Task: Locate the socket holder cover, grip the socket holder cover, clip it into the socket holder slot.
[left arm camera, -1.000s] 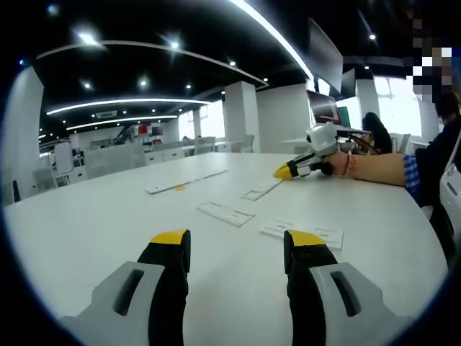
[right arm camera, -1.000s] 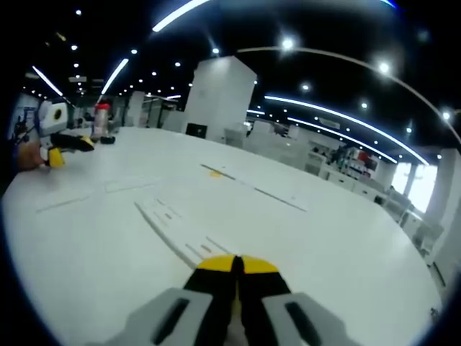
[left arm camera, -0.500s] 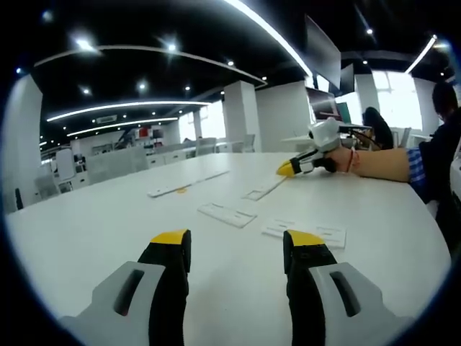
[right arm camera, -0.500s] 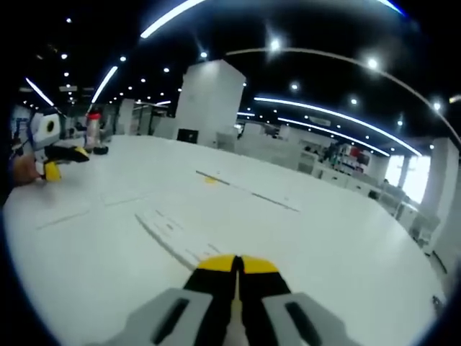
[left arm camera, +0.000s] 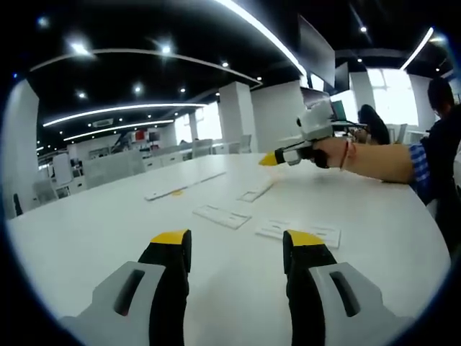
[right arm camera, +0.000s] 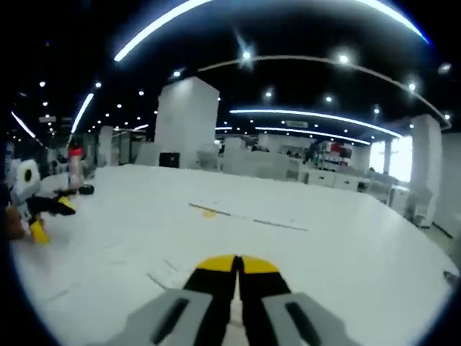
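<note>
A wide white table [left arm camera: 94, 216] spreads through a bright open office, with white columns and rows of desks behind it. In the left gripper view, a person's forearm and hand [left arm camera: 360, 155] reach in from the right, holding the right gripper [left arm camera: 268, 159] raised above the table, its yellow tip pointing left; from here I cannot tell how its jaws stand. In the foreground the left gripper [left arm camera: 234, 241] hovers low over the table with its yellow-tipped jaws spread wide and nothing between them. Several flat white plastic pieces lie on the table ahead of it: a long socket holder strip [left arm camera: 184, 184] farthest back, a shorter narrow strip [left arm camera: 258, 192] below the raised gripper, a rectangular plate [left arm camera: 222, 215] near the middle, and a socket holder cover [left arm camera: 301, 232] just beyond the left gripper's right jaw, apart from both grippers. In the right gripper view, the right gripper [right arm camera: 236, 265] shows its two jaws pressed together, and nothing can be seen held between them. A long thin strip [right arm camera: 248, 219] with a small yellow mark lies across the table well ahead, and faint flat white pieces [right arm camera: 169, 277] sit just left of the jaw tips. At the far left edge the left gripper [right arm camera: 36, 216] appears, with a red-capped bottle [right arm camera: 75, 167] standing on the table behind it.
</note>
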Available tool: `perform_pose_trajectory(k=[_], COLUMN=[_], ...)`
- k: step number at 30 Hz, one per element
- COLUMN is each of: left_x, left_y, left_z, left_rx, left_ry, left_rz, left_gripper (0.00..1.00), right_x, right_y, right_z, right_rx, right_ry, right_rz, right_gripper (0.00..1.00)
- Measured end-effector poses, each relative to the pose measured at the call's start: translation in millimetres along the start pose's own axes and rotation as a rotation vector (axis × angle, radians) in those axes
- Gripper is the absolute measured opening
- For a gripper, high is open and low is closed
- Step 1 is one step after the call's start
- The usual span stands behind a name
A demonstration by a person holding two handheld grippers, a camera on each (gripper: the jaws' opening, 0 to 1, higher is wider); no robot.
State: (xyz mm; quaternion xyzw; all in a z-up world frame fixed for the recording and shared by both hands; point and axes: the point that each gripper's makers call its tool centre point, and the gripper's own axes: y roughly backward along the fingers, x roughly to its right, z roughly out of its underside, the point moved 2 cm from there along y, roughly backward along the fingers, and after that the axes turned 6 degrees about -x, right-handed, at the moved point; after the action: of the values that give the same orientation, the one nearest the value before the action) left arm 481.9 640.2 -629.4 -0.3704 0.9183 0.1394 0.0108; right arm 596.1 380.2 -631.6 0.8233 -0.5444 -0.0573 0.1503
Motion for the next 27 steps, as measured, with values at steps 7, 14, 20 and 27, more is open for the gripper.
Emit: perform_pose_trajectory(k=[7,14,20,27], left_x=[-2.2,0.4,6.3,7.4], left_y=[2,1,0,2], left_z=[-2.1,-1.0,0.7,1.9], left_rx=[0.011,0.007,0.003,0.000], left_ry=[0.001,0.007,0.016,0.020], left_rz=[-0.016,-0.005,0.024,0.024], left_gripper=[0.51,0.51,0.51,0.51], right_x=[-33,-49,-54,-58], right_y=[1,-11,-11,-11], right_z=[3.0,15.0,18.1,22.9], right_rx=[0.031,-0.026,-0.035,-0.052], right_ry=[0.094,0.147,0.179,0.205], right_rz=[-0.113,-0.158,-0.162,-0.165], right_gripper=[0.04,0.04,0.04,0.04])
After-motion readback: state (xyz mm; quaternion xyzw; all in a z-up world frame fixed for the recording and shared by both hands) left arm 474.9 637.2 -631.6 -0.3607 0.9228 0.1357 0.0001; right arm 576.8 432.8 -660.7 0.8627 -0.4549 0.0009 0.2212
